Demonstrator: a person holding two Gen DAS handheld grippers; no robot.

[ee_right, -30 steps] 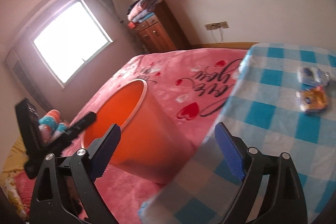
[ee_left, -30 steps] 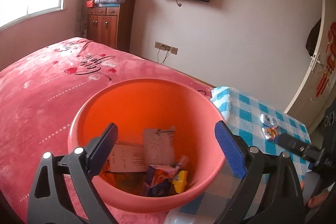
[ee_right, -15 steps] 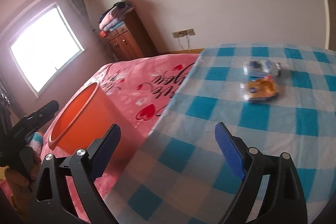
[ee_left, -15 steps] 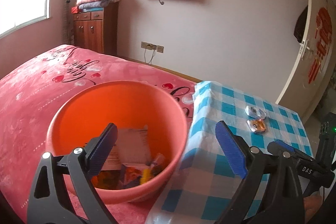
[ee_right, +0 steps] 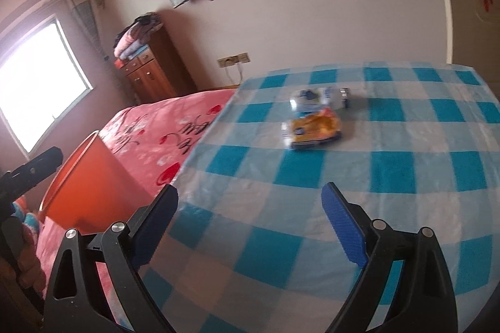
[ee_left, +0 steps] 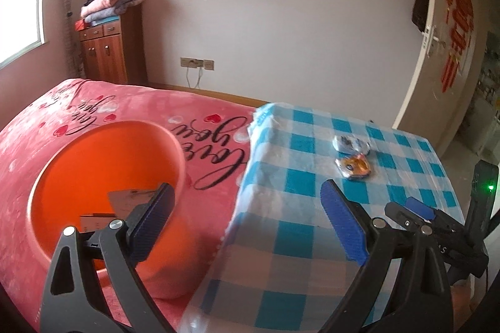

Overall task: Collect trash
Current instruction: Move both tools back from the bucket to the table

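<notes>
Over checkered table (ee_right: 390, 170), both grippers spread & empty, 2 wrappers (ee_right: 314, 129) ahead, orange bin (ee_left: 103, 164) left.

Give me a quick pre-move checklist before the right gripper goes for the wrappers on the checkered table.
1. Right gripper open and empty: ok.
2. Left gripper open and empty: ok.
3. Orange wrapper and blue-white wrapper lie side by side on the checkered table, nothing over them: ok.
4. Path from right gripper to the wrappers free of obstacles: ok.
5. Orange bin upright beside the table, mouth open, already holding some trash: ok.
6. Whether the two wrappers touch: cannot tell.
</notes>
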